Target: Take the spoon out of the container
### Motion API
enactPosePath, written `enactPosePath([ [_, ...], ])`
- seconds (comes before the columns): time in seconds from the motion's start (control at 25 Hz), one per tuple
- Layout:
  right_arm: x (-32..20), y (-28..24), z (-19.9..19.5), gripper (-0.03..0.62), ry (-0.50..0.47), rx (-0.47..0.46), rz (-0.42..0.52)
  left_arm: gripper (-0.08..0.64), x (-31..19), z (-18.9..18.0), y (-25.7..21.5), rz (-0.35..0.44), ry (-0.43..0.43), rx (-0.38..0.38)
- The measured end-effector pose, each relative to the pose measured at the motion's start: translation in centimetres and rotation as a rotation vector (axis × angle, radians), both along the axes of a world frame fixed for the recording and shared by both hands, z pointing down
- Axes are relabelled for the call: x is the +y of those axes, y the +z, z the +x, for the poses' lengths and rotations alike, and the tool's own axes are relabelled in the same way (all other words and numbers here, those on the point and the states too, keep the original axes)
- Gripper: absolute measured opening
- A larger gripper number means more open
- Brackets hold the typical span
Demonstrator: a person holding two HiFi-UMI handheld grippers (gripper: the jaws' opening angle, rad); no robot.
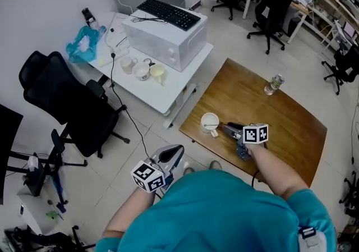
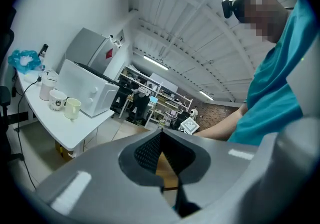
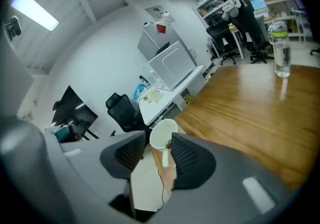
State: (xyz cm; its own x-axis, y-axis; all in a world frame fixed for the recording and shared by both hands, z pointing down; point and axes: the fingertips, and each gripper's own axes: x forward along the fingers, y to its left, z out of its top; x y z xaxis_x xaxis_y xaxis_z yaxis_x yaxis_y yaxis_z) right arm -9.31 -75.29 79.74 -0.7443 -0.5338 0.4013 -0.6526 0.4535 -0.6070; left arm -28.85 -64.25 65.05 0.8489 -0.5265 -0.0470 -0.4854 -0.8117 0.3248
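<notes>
A white cup (image 1: 210,122) stands near the left corner of the wooden table (image 1: 275,127), with a pale spoon (image 1: 212,127) resting in it, handle over the rim. My right gripper (image 1: 225,128) lies just right of the cup, pointing at it, jaws open. In the right gripper view the cup (image 3: 163,134) and the spoon (image 3: 165,156) show between the right gripper's (image 3: 159,142) spread jaws, untouched. My left gripper (image 1: 176,151) hangs over the floor below the table's corner, shut and empty; the left gripper's (image 2: 160,134) tips meet in its own view.
A clear bottle (image 1: 274,84) stands at the table's far edge. A white desk (image 1: 188,74) to the left carries a white box (image 1: 165,35), a keyboard (image 1: 168,13) and mugs (image 1: 140,70). A black chair (image 1: 73,99) stands at left; office chairs sit beyond.
</notes>
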Motion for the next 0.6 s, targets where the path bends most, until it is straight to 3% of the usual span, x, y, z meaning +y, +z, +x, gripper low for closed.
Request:
enactPosePath([
  [0.36, -5.5, 7.9, -0.9, 0.161, -0.038, 0.066, -0.131, 0.002, -5.8, 2.2, 4.4, -0.05, -0.004, -0.049],
  [0.6, -8.8, 4.9, -0.7, 0.161, -0.011, 0.033, -0.152, 0.002, -8.6, 1.7, 1.5, -0.087, 0.003, -0.052],
])
